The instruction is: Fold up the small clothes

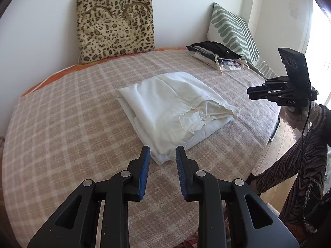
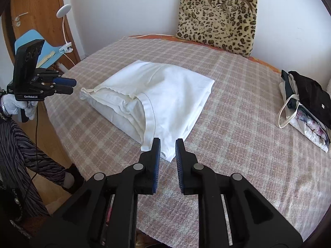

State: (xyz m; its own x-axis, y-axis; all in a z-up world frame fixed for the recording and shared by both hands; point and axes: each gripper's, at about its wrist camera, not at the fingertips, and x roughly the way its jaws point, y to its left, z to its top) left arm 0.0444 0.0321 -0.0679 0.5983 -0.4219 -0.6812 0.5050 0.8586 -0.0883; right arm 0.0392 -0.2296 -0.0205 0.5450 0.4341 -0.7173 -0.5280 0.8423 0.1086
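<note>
A white garment (image 1: pixel 175 111) lies folded into a thick rectangle in the middle of the plaid bed cover (image 1: pixel 72 124); it also shows in the right wrist view (image 2: pixel 157 97). My left gripper (image 1: pixel 163 152) is open and empty, held above the cover just short of the garment's near corner. My right gripper (image 2: pixel 167 144) is open and empty, over the garment's near corner on its side. Each gripper shows in the other's view, the right one (image 1: pixel 251 92) off the bed's right edge, the left one (image 2: pixel 72 84) off the left edge.
A stack of folded clothes (image 1: pixel 217 57) with a black piece on top lies at the far right of the bed, also in the right wrist view (image 2: pixel 306 107). A leopard cushion (image 1: pixel 115 24) and a green-striped pillow (image 1: pixel 233 31) lean at the wall. The wooden floor (image 1: pixel 275 155) lies beside the bed.
</note>
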